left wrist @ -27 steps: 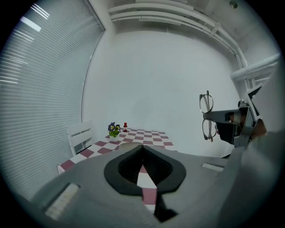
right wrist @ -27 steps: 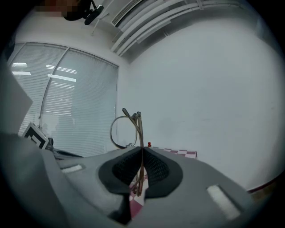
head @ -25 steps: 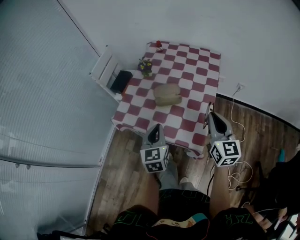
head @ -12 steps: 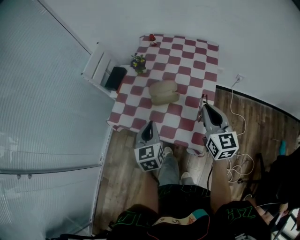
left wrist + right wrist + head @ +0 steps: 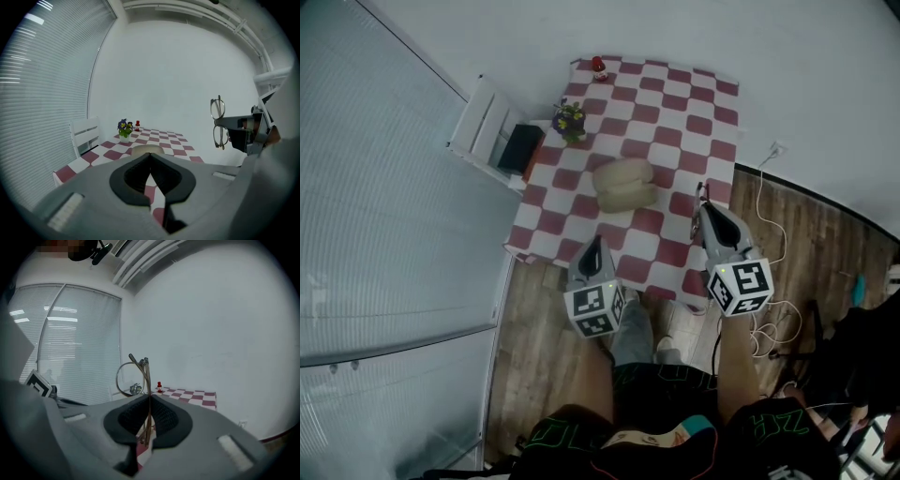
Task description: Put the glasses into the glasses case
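Note:
The beige glasses case (image 5: 624, 184) lies shut in the middle of the red-and-white checked table (image 5: 675, 112); it also shows low in the left gripper view (image 5: 146, 149). My right gripper (image 5: 706, 208) hovers over the table's near right part, shut on a pair of thin metal-framed glasses (image 5: 137, 372). From the left gripper view the glasses (image 5: 218, 123) stick up out of the right gripper's jaws. My left gripper (image 5: 593, 247) hangs at the table's near edge, in front of the case, shut with nothing in it (image 5: 150, 158).
A small flower pot (image 5: 569, 119) and a red bottle (image 5: 598, 66) stand at the table's far left. A white chair (image 5: 483, 127) with a dark object (image 5: 517, 148) on it stands left of the table. A white cable (image 5: 766, 202) runs over the wooden floor at right. Blinds fill the left side.
Both grippers have edged forward towards the table, the right one further over its near right part. The glasses stay gripped, and the case has not moved.

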### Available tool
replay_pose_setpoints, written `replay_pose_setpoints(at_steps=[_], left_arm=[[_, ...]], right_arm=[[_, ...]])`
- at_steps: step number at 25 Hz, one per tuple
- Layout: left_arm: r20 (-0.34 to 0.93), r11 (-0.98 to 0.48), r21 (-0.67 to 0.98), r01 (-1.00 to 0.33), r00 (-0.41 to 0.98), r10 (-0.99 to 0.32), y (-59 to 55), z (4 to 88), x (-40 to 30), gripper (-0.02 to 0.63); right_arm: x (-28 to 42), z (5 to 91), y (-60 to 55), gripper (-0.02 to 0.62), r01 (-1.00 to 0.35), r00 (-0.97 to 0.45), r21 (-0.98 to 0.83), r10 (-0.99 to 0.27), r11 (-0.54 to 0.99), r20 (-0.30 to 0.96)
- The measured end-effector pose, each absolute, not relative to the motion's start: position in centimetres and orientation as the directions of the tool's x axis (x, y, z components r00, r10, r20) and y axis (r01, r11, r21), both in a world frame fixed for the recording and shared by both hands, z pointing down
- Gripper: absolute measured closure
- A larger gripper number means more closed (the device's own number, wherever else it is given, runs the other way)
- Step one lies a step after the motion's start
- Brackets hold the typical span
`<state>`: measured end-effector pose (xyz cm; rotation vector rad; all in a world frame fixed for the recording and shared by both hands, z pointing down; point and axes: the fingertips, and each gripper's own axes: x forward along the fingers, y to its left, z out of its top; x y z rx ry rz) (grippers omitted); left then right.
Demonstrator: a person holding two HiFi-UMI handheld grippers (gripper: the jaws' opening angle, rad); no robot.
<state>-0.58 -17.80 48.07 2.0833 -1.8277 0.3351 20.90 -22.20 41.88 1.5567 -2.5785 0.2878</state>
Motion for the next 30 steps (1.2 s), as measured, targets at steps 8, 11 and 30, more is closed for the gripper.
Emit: replay_pose_setpoints(at_steps=[8, 11, 30], left_arm=[[0.422, -0.102, 0.120, -0.988, 0.144, -0.895, -20.4, 49.7, -2.3, 0.598], [0.431, -0.098, 0.122, -0.988, 0.142, -0.891, -21.4, 50.2, -3.3, 0.598], [0.439, -0.158, 0.190, -0.969, 0.228, -0.869, -26.3, 52.7, -5.4, 0.598]], right_arm=[[19.3, 43.3, -25.2, 0.575, -0.887, -0.461, -0.100, -0.858, 0.451, 0.224], [18.9, 43.6, -26.5, 0.575, -0.893, -0.450, -0.105, -0.862, 0.438, 0.232], [15.9, 44.7, -30.4, 0.575, -0.909, -0.408, -0.043, -0.867, 0.414, 0.286]])
